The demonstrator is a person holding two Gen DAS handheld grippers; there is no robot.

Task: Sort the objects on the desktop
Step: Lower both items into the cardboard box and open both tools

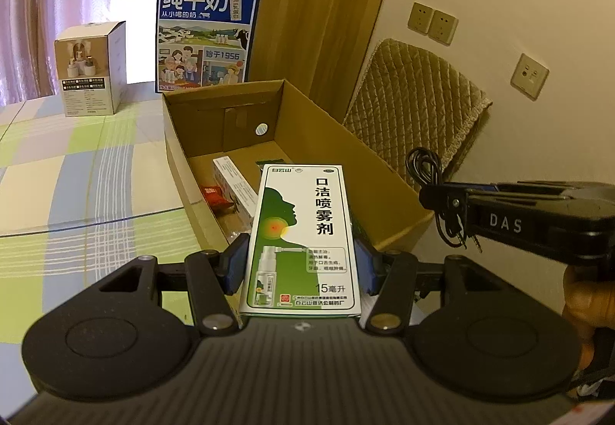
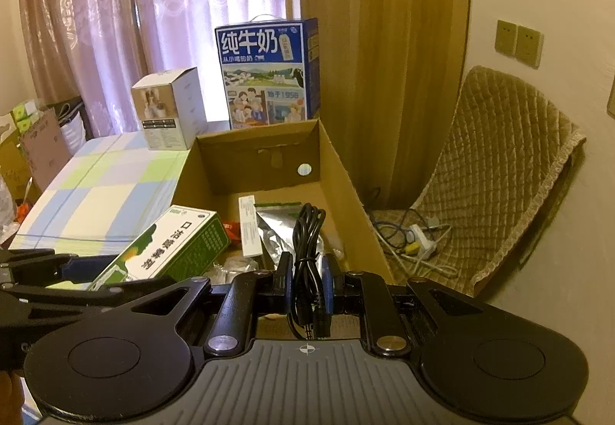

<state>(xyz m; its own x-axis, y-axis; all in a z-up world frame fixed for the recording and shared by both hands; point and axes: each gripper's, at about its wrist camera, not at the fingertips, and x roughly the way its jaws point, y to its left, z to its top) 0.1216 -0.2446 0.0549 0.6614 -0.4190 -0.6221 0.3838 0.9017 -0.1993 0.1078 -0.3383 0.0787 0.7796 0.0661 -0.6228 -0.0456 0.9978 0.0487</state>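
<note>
We hold our left gripper (image 1: 303, 263) part-spread, clamping; our right gripper (image 2: 305, 280) is pinched tight, both angled downward, side by side.

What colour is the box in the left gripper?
Green and white box, clearest in the left wrist view.

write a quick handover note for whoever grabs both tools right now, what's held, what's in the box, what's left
Left tool: shut on the green and white spray box, held over the near end of the cardboard box.
Right tool: shut on the coiled black cable, also above the cardboard box.
Done: a narrow white carton, a foil pouch and a red packet lie inside.
Left: release both items into the box.
</note>
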